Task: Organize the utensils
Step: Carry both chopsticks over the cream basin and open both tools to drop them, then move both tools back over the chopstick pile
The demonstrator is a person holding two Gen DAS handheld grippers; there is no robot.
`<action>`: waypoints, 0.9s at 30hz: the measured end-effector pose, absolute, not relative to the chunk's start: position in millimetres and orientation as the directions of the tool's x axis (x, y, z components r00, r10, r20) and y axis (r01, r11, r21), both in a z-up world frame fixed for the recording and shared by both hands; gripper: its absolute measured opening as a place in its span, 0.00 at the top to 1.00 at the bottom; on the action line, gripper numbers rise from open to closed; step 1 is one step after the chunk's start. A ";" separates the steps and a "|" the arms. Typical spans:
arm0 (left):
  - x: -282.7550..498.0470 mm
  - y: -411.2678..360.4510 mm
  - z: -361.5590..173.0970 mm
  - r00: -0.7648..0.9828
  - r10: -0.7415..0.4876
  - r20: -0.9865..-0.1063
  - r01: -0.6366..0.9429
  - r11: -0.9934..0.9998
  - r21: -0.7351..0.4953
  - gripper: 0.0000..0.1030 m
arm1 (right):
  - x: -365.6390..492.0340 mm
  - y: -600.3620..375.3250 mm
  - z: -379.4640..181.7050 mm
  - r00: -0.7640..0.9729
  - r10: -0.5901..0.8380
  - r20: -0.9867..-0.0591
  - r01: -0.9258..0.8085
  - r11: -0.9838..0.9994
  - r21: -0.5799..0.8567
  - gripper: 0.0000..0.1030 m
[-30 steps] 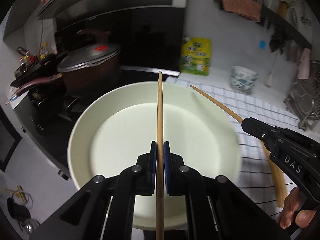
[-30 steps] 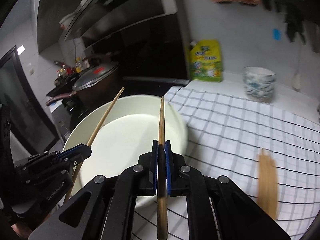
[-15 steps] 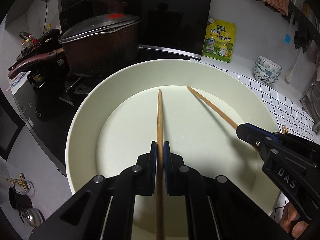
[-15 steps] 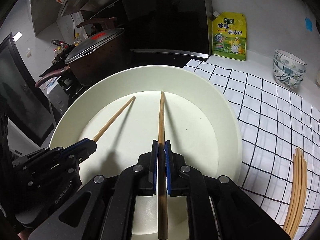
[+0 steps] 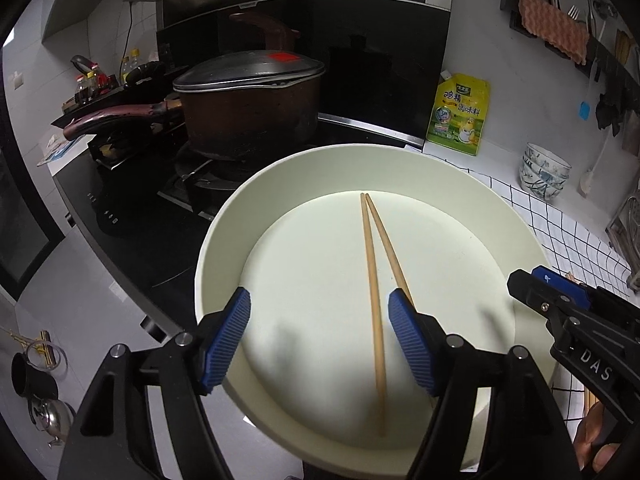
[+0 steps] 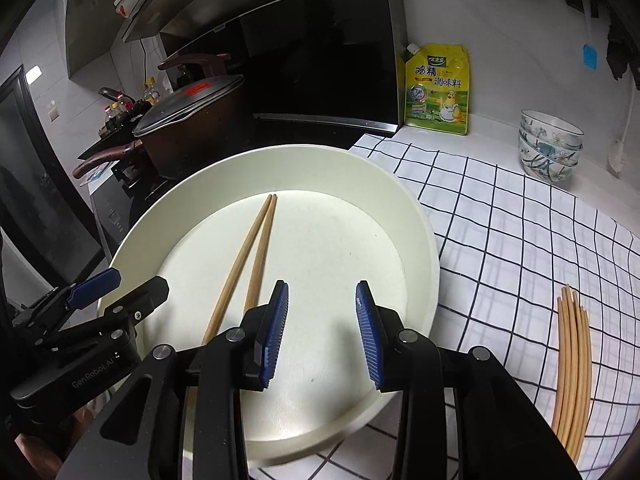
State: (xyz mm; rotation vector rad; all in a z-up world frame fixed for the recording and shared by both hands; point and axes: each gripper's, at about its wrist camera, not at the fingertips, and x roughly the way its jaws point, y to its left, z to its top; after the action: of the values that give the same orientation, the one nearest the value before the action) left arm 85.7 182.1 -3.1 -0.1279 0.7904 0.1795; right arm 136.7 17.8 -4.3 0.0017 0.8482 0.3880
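Two plain wooden chopsticks [image 5: 374, 300] lying flat in the wide, shallow cream plate [image 5: 224, 240], tips touching at the far end, splaying into a narrow V toward the near rim. Long axes roughly along both grippers' pointing lines, near ends under the fingers.

Left gripper [image 5: 320, 336]: jaws opening, already wide. One chopstick between the ribbed blue pads [image 5: 226, 336], no pad contact; the other passing behind the right-hand finger. Nothing held.

Right gripper [image 6: 322, 332]: jaws opening, moderate gap, nothing between the pads. Pair sitting just left of its left finger in the right wrist view.

Plate on the counter, partly on the black-and-white checked cloth [image 6: 520, 240], next to the black stove with the lidded dark brown pot [image 5: 248, 116].

Bundle of more wooden chopsticks [image 6: 572, 364] on the cloth, right of the plate, well apart from it, long axis again roughly along the gripper line. Right gripper nearer, so likely next pick, by judgement. Grasp across the bundle's width needs no big wrist roll, mainly a sideways shift right.

Risk: sticks lie tight together, single-stick pinch may drag neighbours.
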 end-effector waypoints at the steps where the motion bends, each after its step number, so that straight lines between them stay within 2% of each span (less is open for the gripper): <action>1: 83.2 181.6 -2.6 0.691 0.113 -0.714 -0.210 0.976 -0.049 0.30 | 134.0 16.5 -3.9 0.597 0.335 -0.729 -0.332 0.930 0.155 0.67; 12: 47.3 153.1 0.4 0.703 0.072 -0.707 -0.192 0.977 -0.091 0.23 | 97.1 -17.0 1.5 0.632 0.301 -0.714 -0.287 0.947 0.145 0.65; 27: 20.2 70.6 12.6 0.732 -0.020 -0.681 -0.051 0.995 -0.084 0.13 | 45.4 -115.0 15.6 0.711 0.196 -0.676 -0.146 0.981 0.132 0.49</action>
State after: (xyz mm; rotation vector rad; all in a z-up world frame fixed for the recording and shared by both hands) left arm 20.2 70.6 12.6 -0.0994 0.7500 0.0169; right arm 45.4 -115.0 15.6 0.0703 0.7571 0.1897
